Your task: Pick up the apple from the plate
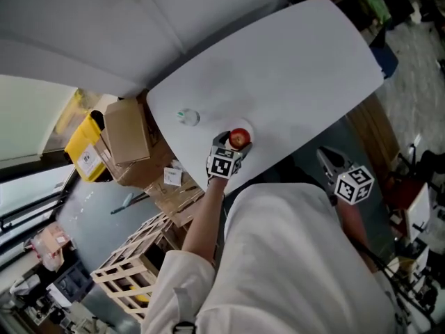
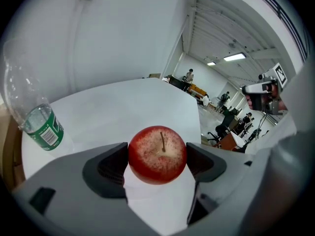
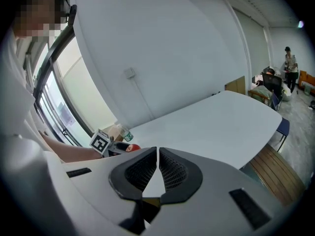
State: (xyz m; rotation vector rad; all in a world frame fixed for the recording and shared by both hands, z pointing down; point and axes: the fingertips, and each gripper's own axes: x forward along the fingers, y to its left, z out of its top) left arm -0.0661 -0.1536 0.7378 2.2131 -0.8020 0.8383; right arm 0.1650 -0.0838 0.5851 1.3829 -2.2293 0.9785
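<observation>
A red apple [image 2: 157,155] with a short stem sits between the two dark pads of my left gripper [image 2: 157,163], which is shut on it, both pads touching its sides. In the head view the apple [image 1: 239,138] is near the front edge of the white table [image 1: 292,75], with my left gripper [image 1: 233,147] reaching it from the near side. A white plate [image 1: 248,126] under it barely stands out from the tabletop. My right gripper [image 1: 331,160] hangs off the table's near right, shut and holding nothing. The right gripper view shows the apple [image 3: 132,147] far to the left.
A clear plastic bottle [image 1: 188,117] with a green label [image 2: 45,130] stands left of the apple. Cardboard boxes [image 1: 128,134], a yellow bin [image 1: 85,147] and a wooden crate [image 1: 132,270] lie on the floor at the left. A wooden bench [image 1: 375,134] runs along the table's right.
</observation>
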